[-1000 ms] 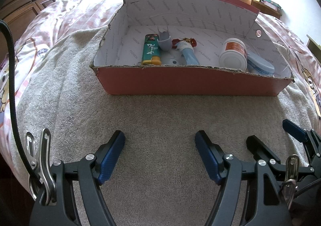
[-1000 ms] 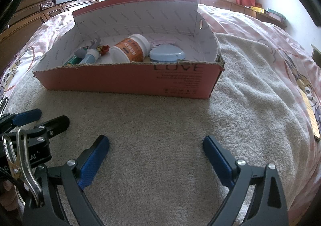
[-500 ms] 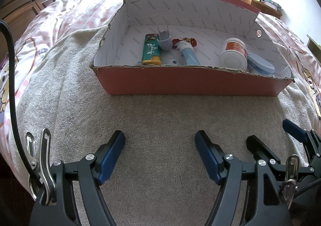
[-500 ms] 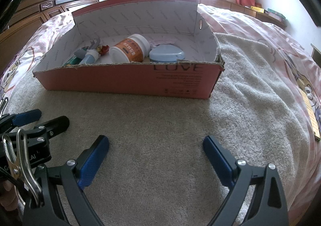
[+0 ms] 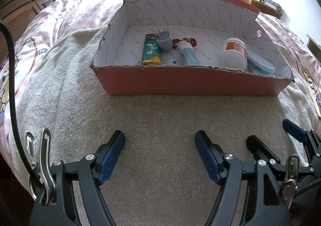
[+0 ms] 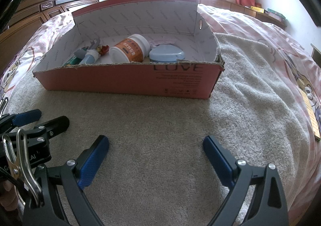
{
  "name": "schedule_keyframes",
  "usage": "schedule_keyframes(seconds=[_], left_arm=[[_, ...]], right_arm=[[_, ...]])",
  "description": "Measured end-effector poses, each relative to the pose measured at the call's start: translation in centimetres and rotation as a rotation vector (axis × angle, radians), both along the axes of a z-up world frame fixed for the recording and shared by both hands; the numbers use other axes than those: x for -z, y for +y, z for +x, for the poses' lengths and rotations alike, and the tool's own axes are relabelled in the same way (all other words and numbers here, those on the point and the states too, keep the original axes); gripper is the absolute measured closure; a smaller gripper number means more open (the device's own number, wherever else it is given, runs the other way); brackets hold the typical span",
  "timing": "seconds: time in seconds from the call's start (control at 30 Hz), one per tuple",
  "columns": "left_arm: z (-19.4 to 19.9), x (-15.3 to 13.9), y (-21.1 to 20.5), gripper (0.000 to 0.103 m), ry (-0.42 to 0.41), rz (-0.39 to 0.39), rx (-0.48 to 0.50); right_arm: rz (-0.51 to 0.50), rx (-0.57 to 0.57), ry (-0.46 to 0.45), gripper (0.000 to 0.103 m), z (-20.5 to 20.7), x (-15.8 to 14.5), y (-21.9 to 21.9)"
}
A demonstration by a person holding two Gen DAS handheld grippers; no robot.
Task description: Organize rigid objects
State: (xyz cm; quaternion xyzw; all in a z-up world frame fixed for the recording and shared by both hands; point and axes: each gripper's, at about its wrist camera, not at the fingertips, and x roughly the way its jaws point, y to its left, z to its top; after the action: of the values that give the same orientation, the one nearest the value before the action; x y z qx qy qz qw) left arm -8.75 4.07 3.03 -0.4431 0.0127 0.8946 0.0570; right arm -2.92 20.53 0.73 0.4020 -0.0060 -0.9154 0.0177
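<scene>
My left tongs [image 5: 159, 137] are wide open and hold nothing. They hang low over the grey towel [image 5: 160, 121] spread on the bed [image 5: 66, 13]. My right tongs [image 6: 156, 142] are wide open too, with nothing in them, and they sit just beside the left ones over the same towel.

Past both tongs stands a red box [image 5: 190, 83] with a white inside. It rests on the towel, well apart from my tongs. All the things are in the box. At the left lies a green and yellow lighter [image 5: 150, 50], flat on the box floor. Just beside it is a small grey plastic piece [image 5: 164, 40], tipped up. I can't tell what that piece is. Next comes a light blue tube [image 5: 188, 54] with a little red toy [image 5: 185, 41] at its far end, touching it. Further right a white jar [image 5: 233, 54] with an orange label lies on its side, its lid facing me. At the far right is a pale blue case [image 5: 260, 65], closed, right up against the jar.

Behind the bed on the left is a dark wooden dresser [image 6: 50, 7].
</scene>
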Motion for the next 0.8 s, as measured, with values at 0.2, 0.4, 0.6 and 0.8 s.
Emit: schedule_keyframes(seconds=[0.2, 0.4, 0.6, 0.8], left_arm=[[-0.01, 0.01, 0.02, 0.028, 0.0, 0.0, 0.0], [-0.07, -0.02, 0.07, 0.028, 0.0, 0.0, -0.001], [-0.11, -0.03, 0.1, 0.028, 0.0, -0.001, -0.002], [-0.05, 0.09, 0.04, 0.028, 0.0, -0.001, -0.003]], right_arm=[[0.0, 0.0, 0.0, 0.005, 0.02, 0.02, 0.0], [0.0, 0.0, 0.001, 0.005, 0.03, 0.04, 0.01], [0.0, 0.0, 0.001, 0.005, 0.02, 0.05, 0.0], [-0.001, 0.0, 0.002, 0.005, -0.02, 0.03, 0.04]])
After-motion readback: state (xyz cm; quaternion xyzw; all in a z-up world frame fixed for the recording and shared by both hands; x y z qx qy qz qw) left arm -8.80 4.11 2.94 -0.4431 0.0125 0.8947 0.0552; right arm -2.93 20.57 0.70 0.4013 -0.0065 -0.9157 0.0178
